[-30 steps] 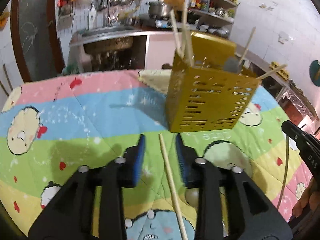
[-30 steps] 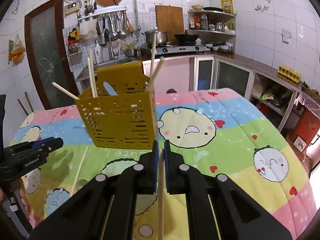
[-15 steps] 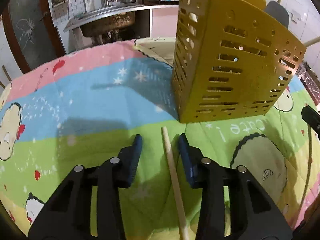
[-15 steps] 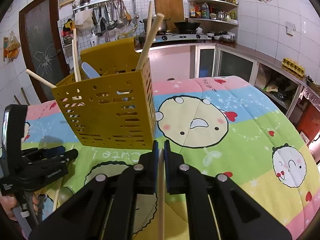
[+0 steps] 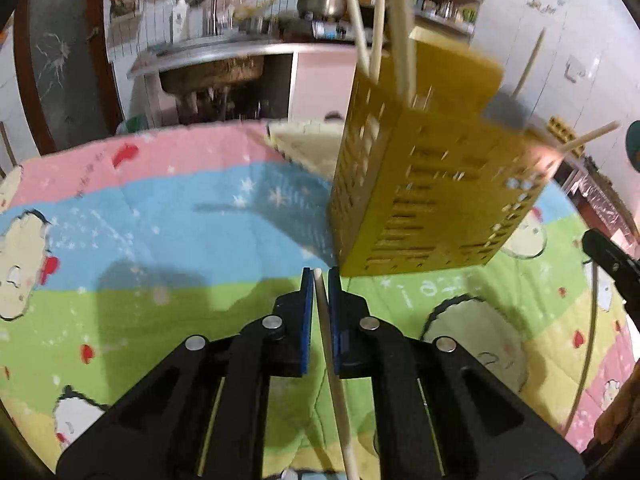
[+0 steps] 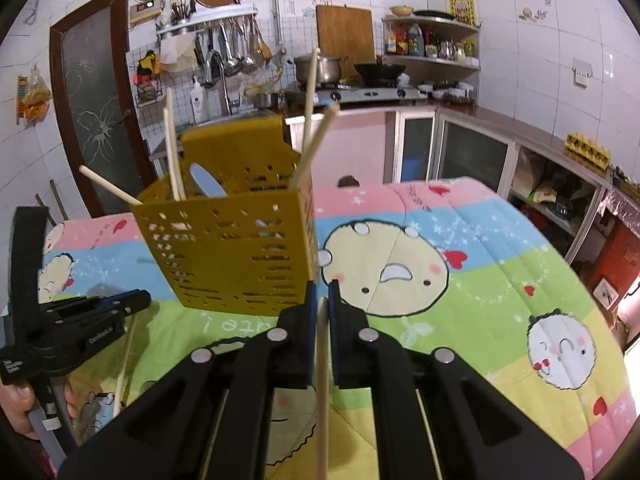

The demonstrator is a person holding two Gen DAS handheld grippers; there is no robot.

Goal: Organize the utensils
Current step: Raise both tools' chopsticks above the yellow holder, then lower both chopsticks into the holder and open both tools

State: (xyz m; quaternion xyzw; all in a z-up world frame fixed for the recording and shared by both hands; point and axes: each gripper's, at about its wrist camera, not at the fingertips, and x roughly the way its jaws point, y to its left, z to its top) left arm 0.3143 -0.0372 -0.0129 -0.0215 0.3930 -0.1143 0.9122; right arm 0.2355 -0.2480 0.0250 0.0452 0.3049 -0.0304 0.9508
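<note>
Yellow perforated plastic utensil holder (image 6: 236, 248) on the cartoon-print quilt (image 6: 460, 280) holds wooden chopsticks (image 6: 314, 136) and a grey spoon (image 6: 208, 180). Left gripper (image 5: 319, 276) clamped on a pale wooden chopstick (image 5: 336, 392); right gripper (image 6: 322, 292) clamped on another wooden chopstick (image 6: 322, 400), both angled downward beside the holder.

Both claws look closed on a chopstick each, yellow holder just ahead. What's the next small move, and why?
Probably lift the left claw so its pale wooden chopstick clears the colourful cartoon quilt, then tip it toward the perforated yellow utensil holder. Both pads already pinch the stick, and the holder's open top sits above the claw tips.
</note>
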